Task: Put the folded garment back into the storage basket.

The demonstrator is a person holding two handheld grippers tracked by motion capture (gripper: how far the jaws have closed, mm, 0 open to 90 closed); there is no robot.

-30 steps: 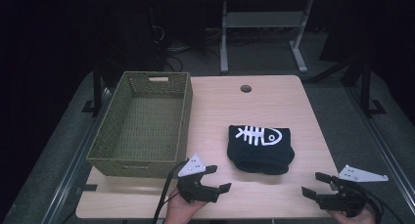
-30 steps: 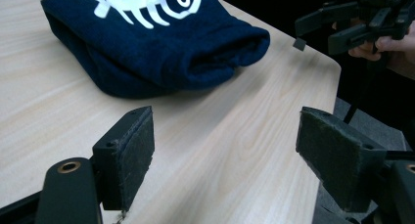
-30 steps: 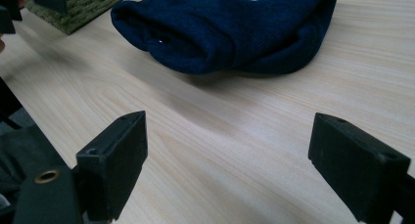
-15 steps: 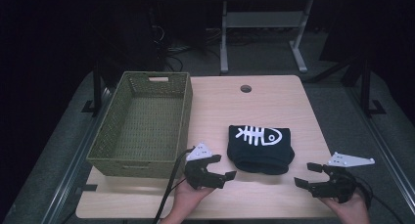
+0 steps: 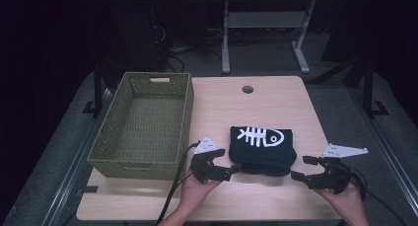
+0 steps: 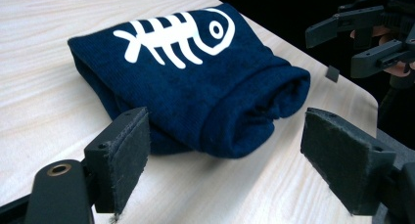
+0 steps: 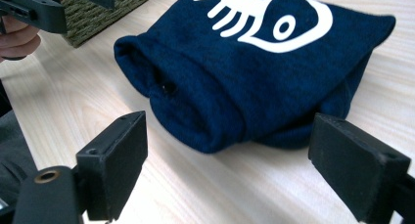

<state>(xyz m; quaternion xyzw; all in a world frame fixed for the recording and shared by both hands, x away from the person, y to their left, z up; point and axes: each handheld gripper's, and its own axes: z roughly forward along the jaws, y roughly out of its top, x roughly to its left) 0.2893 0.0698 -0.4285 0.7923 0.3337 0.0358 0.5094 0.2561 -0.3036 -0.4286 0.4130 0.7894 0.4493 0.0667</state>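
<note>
Hands are bringing two grippers toward a folded navy garment (image 5: 262,149) printed with a white fish skeleton (image 5: 260,135), which is lying on the near right part of the pale wooden desk (image 5: 276,100), just right of an olive wicker basket (image 5: 148,122) standing empty. The left gripper (image 5: 235,169) is hovering at the garment's near left corner with its jaws spread wide and nothing between them, having just finished opening. The right gripper (image 5: 299,168) is waiting near the opposite corner, jaws likewise gaping and empty. The cloth is looking soft, thick and light, likely to sag and unfold when lifted, so I would judge the rolled near edge, pinched at both corners, to be the safest hold. The inner layers of the fold are tucked out of sight, so the kind of garment is staying uncertain, and the room beyond the desk is fading into darkness.
</note>
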